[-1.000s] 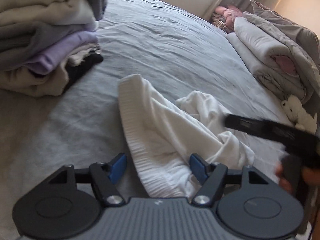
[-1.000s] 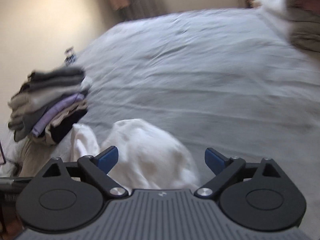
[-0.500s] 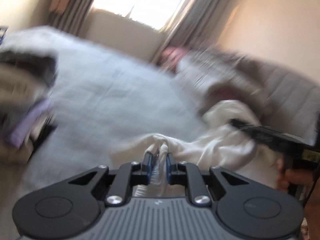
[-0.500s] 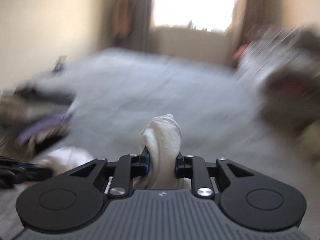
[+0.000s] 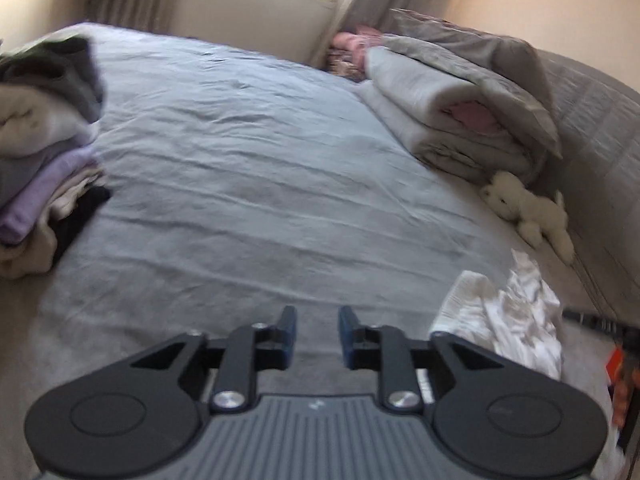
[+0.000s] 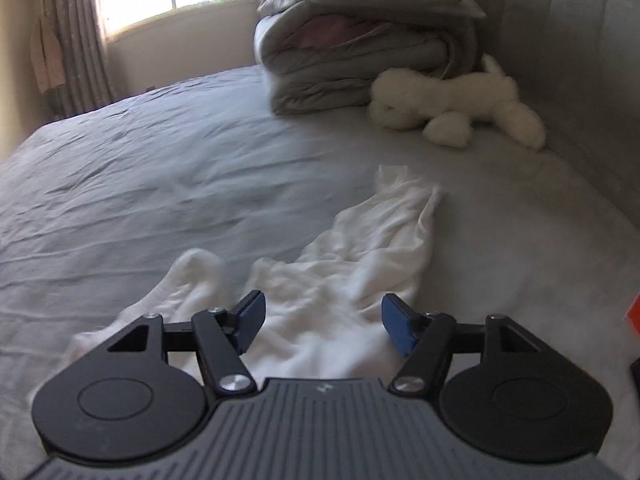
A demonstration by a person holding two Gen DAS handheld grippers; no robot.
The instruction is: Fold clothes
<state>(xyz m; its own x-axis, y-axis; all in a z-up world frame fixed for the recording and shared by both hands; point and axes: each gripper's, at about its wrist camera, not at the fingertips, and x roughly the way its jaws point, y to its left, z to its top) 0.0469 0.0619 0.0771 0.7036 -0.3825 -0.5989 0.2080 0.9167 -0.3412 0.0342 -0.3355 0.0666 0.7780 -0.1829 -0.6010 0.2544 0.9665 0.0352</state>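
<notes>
Bed (image 5: 248, 184): wide grey middle bare; stack of folded clothes (image 5: 44, 148) at left edge, folded duvet (image 6: 352, 52) and plush toy (image 6: 452, 100) by the headboard side.
White garment (image 6: 348, 280): crumpled near the bed's near edge.
Left gripper (image 5: 317, 334): jaws opening, nothing between; half a second ago clamped on cloth.
Right gripper (image 6: 322, 322): jaws opening above garment, pads clear.
Garment's near end hidden behind gripper.

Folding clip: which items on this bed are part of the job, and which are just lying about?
Part of the job:
- white garment, crumpled on the sheet
- stack of folded clothes

Lying about:
- white plush toy
- folded grey duvet
- curtains
</notes>
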